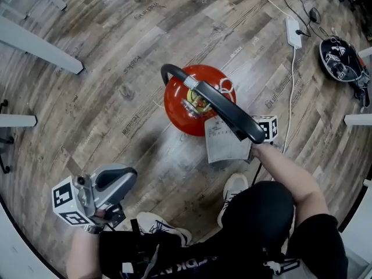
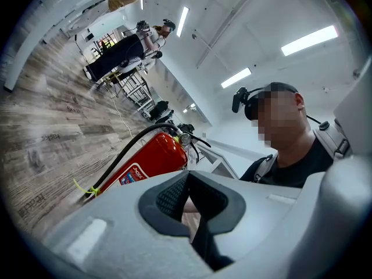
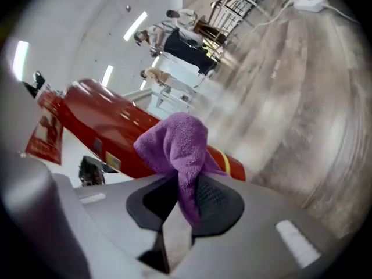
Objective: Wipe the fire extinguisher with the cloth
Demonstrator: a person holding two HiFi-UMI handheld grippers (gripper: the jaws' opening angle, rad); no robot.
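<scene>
A red fire extinguisher [image 1: 181, 110] stands upright on the wooden floor, with a black hose [image 1: 167, 71] curving off its top. It also shows in the left gripper view [image 2: 151, 158] and the right gripper view [image 3: 110, 127]. My right gripper [image 3: 186, 199] is shut on a purple cloth [image 3: 177, 144], which sticks up out of the jaws close to the red body. In the head view the right gripper [image 1: 197, 88] reaches over the extinguisher's top and hides the cloth. My left gripper [image 1: 129, 174] [image 2: 189, 193] is held back near my leg, shut and empty.
A white inspection card [image 1: 224, 144] hangs beside the extinguisher. A white power strip [image 1: 292, 31] with cables and a black helmet-like object [image 1: 340, 60] lie at the far right. White furniture legs [image 1: 40, 45] stand at the left. My shoe [image 1: 235, 188] is just below the card.
</scene>
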